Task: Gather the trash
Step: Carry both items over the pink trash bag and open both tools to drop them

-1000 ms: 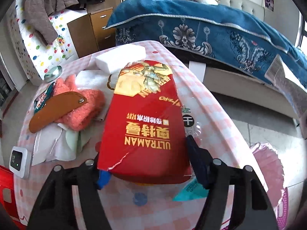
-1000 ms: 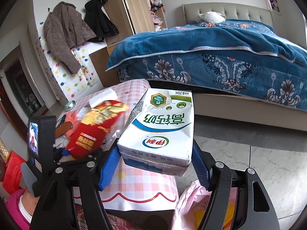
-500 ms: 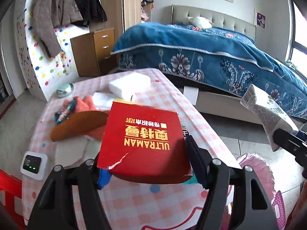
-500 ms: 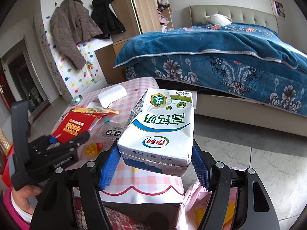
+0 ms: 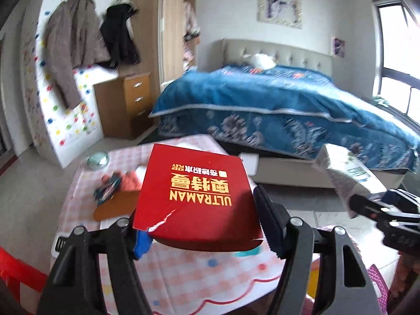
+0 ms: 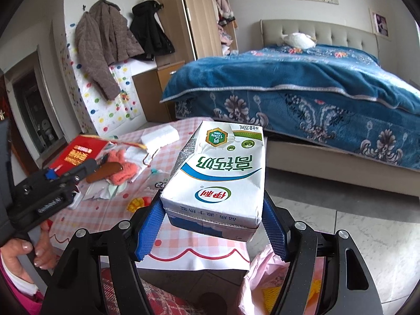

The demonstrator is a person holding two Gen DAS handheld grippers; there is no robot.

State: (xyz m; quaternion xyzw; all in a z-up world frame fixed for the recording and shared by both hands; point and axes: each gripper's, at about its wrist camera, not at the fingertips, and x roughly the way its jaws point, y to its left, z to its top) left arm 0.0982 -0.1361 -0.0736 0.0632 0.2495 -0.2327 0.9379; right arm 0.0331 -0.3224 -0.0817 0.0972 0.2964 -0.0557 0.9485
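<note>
Now both grippers are loaded. The left gripper [image 5: 202,225] is clamped on a red packet [image 5: 195,194] printed ULTRAMAN, its torn lower edge at seven o'clock, held up in the air over the checked table [image 5: 183,270]. The right gripper [image 6: 210,225] is clamped on a white milk carton [image 6: 220,173], its blue pads pressing both sides, held above the table's near edge. A pink bag [image 6: 258,275] sits low at five o'clock of that carton. On the table at ten o'clock from the carton lie an orange knitted glove [image 6: 122,168], a brown leather case [image 6: 103,172] and a white foam block [image 6: 160,137]. A blue-covered bed [image 6: 302,89] fills the one-to-three o'clock side.
</note>
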